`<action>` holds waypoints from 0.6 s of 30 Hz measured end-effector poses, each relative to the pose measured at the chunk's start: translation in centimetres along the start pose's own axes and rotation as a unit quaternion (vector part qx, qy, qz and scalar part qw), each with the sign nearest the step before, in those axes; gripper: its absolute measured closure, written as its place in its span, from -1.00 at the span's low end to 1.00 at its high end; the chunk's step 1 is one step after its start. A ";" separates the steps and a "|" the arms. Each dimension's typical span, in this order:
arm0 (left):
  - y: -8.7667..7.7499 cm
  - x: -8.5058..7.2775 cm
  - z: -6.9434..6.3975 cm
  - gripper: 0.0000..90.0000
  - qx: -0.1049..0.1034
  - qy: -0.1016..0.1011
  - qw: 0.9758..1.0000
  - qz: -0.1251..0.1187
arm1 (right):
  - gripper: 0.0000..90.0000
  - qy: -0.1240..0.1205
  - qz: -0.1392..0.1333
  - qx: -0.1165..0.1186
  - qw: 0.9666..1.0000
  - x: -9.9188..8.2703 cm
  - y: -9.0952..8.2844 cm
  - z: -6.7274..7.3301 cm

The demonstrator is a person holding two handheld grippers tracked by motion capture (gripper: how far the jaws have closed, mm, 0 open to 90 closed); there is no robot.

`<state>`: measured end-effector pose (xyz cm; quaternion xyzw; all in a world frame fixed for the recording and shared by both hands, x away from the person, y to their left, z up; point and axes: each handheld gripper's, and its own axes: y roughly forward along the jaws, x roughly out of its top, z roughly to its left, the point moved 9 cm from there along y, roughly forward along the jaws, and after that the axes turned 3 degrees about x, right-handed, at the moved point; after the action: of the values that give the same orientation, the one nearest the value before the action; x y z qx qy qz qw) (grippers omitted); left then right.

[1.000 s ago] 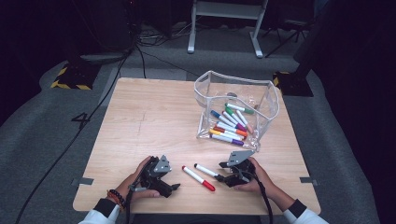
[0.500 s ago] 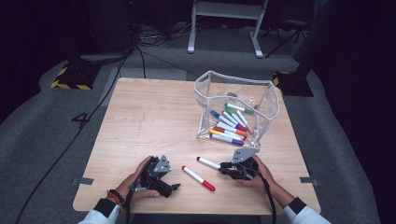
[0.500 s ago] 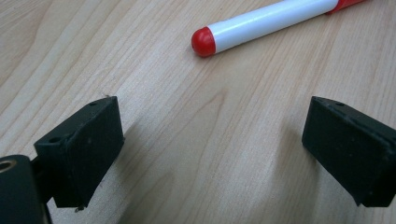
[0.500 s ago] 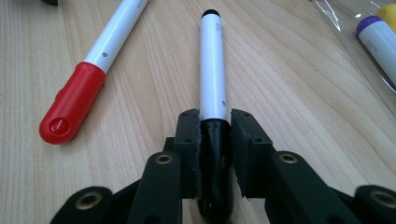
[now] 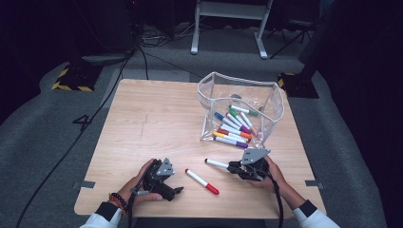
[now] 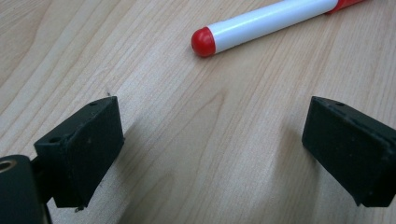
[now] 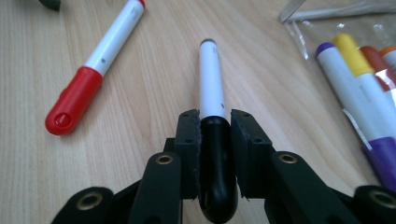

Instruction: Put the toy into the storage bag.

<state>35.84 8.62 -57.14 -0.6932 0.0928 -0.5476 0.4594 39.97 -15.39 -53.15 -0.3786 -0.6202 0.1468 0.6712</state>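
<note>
Right hand-held gripper (image 7: 214,135), jaws just closed, clamps the black marker (image 7: 212,88) by its cap near the table's (image 5: 142,123) front edge; the barrel may pull free. Left hand-held gripper (image 6: 210,140) stands apart, empty.

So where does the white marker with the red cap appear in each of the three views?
High view: the white marker with the red cap lies on the wooden table, low centre, between both grippers.
Left gripper view: its red end and white barrel lie at the top, beyond the open jaws.
Right gripper view: it lies upper left.
Shared landmark: the wooden table.
</note>
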 end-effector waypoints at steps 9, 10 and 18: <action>0.0 0.0 0.0 -0.87 0.000 0.000 1.000 0.000 | 0.64 -0.027 -0.011 -0.026 0.999 1.6 -2.4 -0.9; 0.0 0.0 0.0 -0.87 0.000 0.000 1.000 0.000 | 0.64 -0.028 -0.010 -0.026 0.999 1.7 -2.4 -0.8; 0.0 0.0 0.0 -0.87 0.000 0.000 1.000 0.000 | 0.64 -0.039 -0.022 -0.030 0.999 3.0 -3.7 -1.0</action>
<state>35.84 8.62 -57.14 -0.6931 0.0928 -0.5476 0.4595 40.44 -16.17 -48.43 -0.3786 -0.6584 0.1284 0.6378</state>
